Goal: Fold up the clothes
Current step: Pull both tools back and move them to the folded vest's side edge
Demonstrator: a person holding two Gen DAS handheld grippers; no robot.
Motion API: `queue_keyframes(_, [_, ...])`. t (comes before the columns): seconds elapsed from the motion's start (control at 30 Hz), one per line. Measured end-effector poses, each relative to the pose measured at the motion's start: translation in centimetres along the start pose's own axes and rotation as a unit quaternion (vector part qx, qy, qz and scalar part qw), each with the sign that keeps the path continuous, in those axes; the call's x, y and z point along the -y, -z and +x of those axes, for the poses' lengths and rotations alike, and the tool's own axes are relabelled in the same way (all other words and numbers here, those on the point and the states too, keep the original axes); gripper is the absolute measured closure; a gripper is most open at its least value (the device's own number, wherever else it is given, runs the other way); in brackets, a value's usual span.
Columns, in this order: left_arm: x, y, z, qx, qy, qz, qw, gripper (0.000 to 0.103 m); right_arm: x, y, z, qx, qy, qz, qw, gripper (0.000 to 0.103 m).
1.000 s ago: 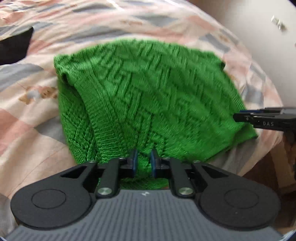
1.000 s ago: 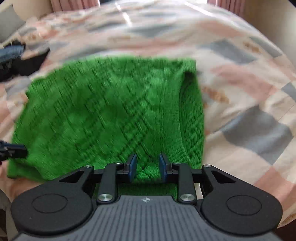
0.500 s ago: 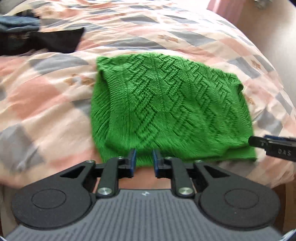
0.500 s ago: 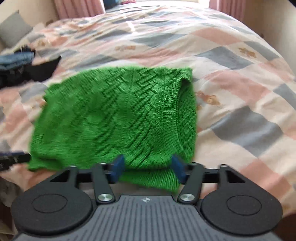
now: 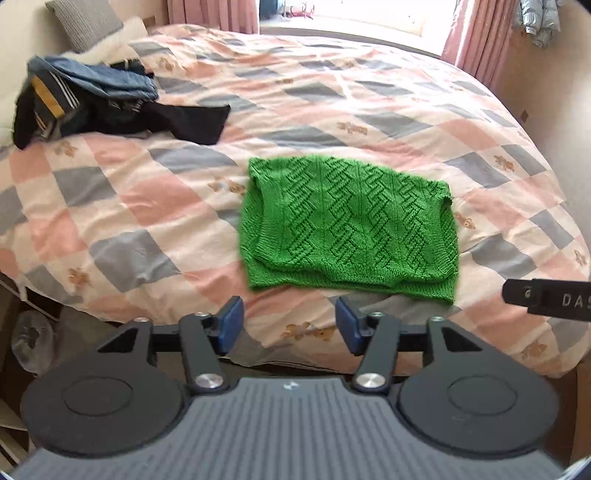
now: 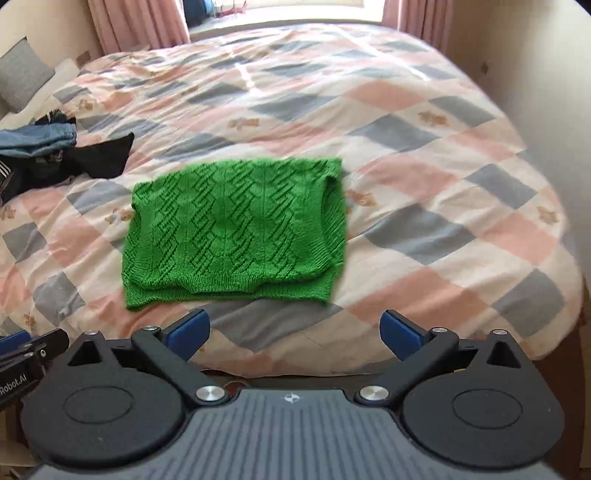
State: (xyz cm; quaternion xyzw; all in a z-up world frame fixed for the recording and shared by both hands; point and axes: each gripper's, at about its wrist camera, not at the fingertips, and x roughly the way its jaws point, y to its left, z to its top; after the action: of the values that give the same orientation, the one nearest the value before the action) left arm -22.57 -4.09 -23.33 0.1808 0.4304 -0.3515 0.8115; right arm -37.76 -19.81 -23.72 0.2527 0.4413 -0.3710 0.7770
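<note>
Left wrist view has the green knit sweater (image 5: 347, 229) lying folded into a rough rectangle on the bed (image 5: 147, 206), near the closer edge of the mattress, with its ribbed hem layers stacked along the near side. The left gripper (image 5: 290, 328) sits just short of that hem, not touching it, and its blue-padded fingers (image 5: 231, 325) are spread apart with nothing between them, only the checked duvet showing through the gap. At the right edge of that view you can see a black piece of the right gripper poking in, lettering partly readable.

Right wrist view is pretty much the same story from the other side: right gripper (image 6: 295, 332) fingers (image 6: 400, 334) spread wide, empty, parked near the bed edge with the sweater (image 6: 236, 229) just beyond them. Part of the left gripper shows at the lower left.

Further back on the left there's a pile of dark clothes and jeans (image 5: 92, 103), well apart from the sweater. Grey pillow (image 6: 22, 74) in the far corner, pink curtains (image 6: 136, 22) by the window.
</note>
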Motion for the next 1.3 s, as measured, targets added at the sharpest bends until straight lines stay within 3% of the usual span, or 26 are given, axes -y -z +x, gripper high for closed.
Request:
queue_keyframes(0.47, [1.5, -0.2, -6.9, 0.023, 0.003, 0.002, 0.9997, 0.044, -1.0, 1.0, -5.7, 0.028, -0.014, -0.051, 0.998, 0.002])
queue_keyframes(1.3, [4.3, 2.3, -8.1, -0.004, -0.015, 0.022, 0.9996, 0.041, 2.4, 3.5, -6.1, -0.006, -0.015, -0.041, 0.999, 0.002])
